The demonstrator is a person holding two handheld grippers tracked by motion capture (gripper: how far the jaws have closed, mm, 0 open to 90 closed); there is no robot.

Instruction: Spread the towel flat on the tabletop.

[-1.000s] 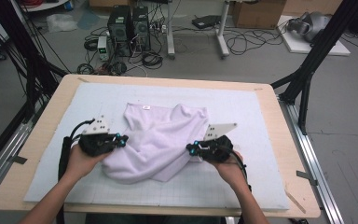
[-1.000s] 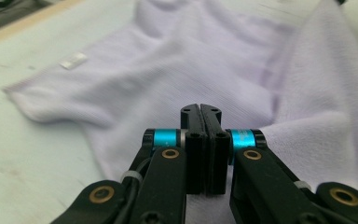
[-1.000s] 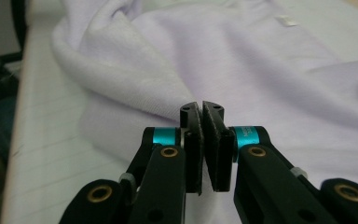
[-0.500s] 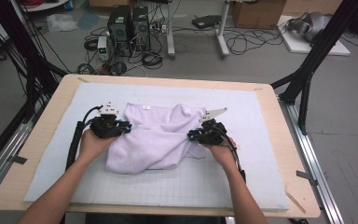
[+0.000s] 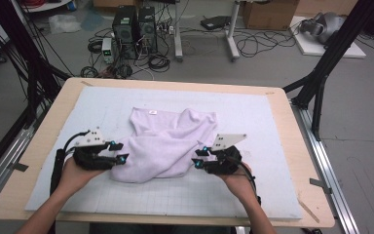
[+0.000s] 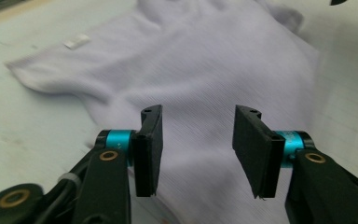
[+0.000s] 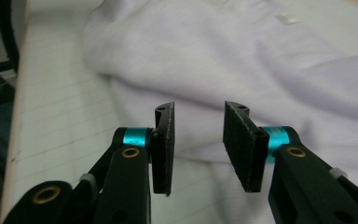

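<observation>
Both tongs are standing apart with nothing pinched, jaws having just been opening: from above, the left gripper [image 5: 119, 152] and right gripper [image 5: 198, 158] are flanking the near edge of the lilac garment [image 5: 168, 141] on the padded table [image 5: 272, 122]. Along the left gripper [image 6: 198, 149], cloth is lying ahead, below its pads. Along the right gripper [image 7: 196, 147], likewise; folding seems underway, and next they need a fresh edge to pinch

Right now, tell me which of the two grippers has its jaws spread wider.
The left gripper: the gap between its pads is plainly broader than on the right gripper. Both stand open at the near edge of the lilac garment, gripping nothing.
</observation>
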